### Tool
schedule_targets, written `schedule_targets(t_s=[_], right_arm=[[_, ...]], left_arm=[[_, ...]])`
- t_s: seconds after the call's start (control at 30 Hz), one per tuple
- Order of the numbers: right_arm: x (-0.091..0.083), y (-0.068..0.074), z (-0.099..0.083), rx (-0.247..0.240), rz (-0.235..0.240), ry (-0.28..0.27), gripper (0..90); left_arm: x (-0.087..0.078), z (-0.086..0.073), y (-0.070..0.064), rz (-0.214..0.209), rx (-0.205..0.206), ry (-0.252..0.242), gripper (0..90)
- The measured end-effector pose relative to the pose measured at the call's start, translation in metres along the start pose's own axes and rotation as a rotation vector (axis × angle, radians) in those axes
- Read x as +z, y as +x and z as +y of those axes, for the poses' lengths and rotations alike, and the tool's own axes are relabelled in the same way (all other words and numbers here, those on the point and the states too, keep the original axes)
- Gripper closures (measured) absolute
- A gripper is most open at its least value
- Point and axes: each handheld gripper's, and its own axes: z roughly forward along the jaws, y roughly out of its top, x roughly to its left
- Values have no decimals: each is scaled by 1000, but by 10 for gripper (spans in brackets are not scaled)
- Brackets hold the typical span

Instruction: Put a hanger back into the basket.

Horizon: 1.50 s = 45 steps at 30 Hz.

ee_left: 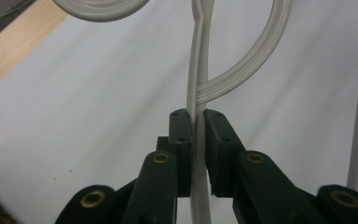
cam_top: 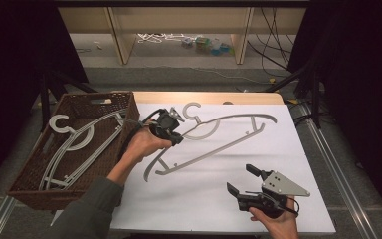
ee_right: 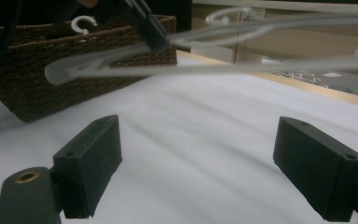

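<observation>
A grey plastic hanger [cam_top: 214,148] stretches across the middle of the white sheet [cam_top: 278,199]. In the right gripper view the hanger [ee_right: 223,69] hangs in the air above the sheet. My left gripper [cam_top: 171,130] is shut on it near its hook end. In the left gripper view the jaws [ee_left: 197,126] pinch a thin pale bar of the hanger [ee_left: 195,70], and the hook [ee_left: 261,56] curls off to the right. My right gripper [cam_top: 239,178] is open near the table's front right, with nothing between its pads [ee_right: 205,158].
A brown wicker basket [cam_top: 35,196] stands at the left of the table with grey hangers [cam_top: 74,144] lying in it; it also shows in the right gripper view [ee_right: 74,84]. A wooden table edge [cam_top: 204,97] runs behind the sheet. Shelving and cables lie beyond.
</observation>
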Motion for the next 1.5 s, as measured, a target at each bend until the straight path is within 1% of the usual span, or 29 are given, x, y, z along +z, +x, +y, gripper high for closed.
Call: schedule_targets(t_s=[0.03, 0.07, 0.1, 0.17, 0.23, 0.27, 0.37, 0.4, 0.43, 0.5, 0.53, 0.57, 0.6, 0.63, 0.67, 0.7, 0.73, 0.77, 0.83, 0.9, 0.97, 1.0, 1.03, 1.07, 1.17, 1.3, 1.33, 1.4, 1.5], right_arm=[[0, 0, 0, 2, 2, 4, 162], [1, 1, 0, 12, 14, -14, 162], [0, 1, 1, 7, 9, -6, 162], [0, 1, 0, 7, 15, -4, 162], [-1, 1, 1, 3, 1, 16, 162], [-1, 1, 1, 2, 0, 12, 162], [0, 2, 1, -1, 4, 6, 162], [-1, 1, 0, 1, 7, 8, 161], [1, 1, 0, 17, 12, -13, 161], [1, 1, 0, 10, 3, -9, 161], [0, 0, 0, 3, -1, 3, 161], [0, 1, 0, 4, 1, 10, 161], [0, 1, 0, 4, 1, 10, 161], [0, 1, 0, 5, 0, 9, 161], [1, 1, 0, 6, -3, 3, 161], [1, 1, 1, 8, -1, 12, 161], [2, 1, 0, 11, 9, 3, 161], [2, 2, 0, 6, 9, 5, 161], [2, 1, 0, 11, 8, 2, 161], [2, 1, 0, 10, 9, 4, 161], [1, 1, 0, 9, 4, 6, 161], [1, 1, 0, 6, -2, 5, 161], [1, 1, 0, 7, -7, -3, 161], [1, 1, 0, 8, 3, 4, 161], [2, 1, 0, 7, 1, 5, 161], [2, 1, 0, 3, 7, 8, 161], [2, 2, 0, 8, 7, 7, 161], [2, 1, 0, 10, 6, 4, 161], [2, 1, 0, 6, 2, 8, 161]], left_arm=[[-5, 0, 2, 0, -3, -10, 817], [-12, 0, 3, -1, -4, -19, 816], [-16, 0, 4, -3, -2, -23, 816], [-28, 0, 8, 17, 0, -28, 816], [-41, 0, 15, 31, -10, -33, 816], [-45, 0, 17, 42, -15, -42, 817], [-63, -1, 26, 72, -15, -49, 817], [-70, -3, 30, 80, -21, -54, 817], [-74, -4, 32, 89, -30, -63, 817], [-84, -9, 38, 107, -36, -63, 816], [-89, -11, 43, 123, -39, -77, 817], [-93, -13, 45, 127, -40, -75, 816], [-97, -16, 48, 134, -42, -78, 816], [-100, -18, 49, 139, -53, -89, 817], [-103, -21, 52, 145, -49, -85, 816], [-106, -24, 55, 149, -56, -82, 816], [-110, -28, 58, 158, -70, -79, 816], [-112, -31, 61, 165, -72, -71, 817], [-116, -39, 67, 174, -82, -78, 817], [-122, -48, 74, 186, -93, -70, 817], [-125, -56, 80, 202, -114, -70, 816], [-127, -60, 84, 205, -125, -69, 817], [-129, -66, 87, 201, -149, -76, 816], [-131, -70, 90, 209, -153, -71, 817], [-136, -84, 98, 208, -183, -66, 817], [-143, -103, 109, 208, -229, -78, 816], [-145, -108, 112, 218, -239, -79, 816], [-150, -118, 117, 211, -269, -92, 817], [-158, -133, 125, 228, -292, -93, 816]])
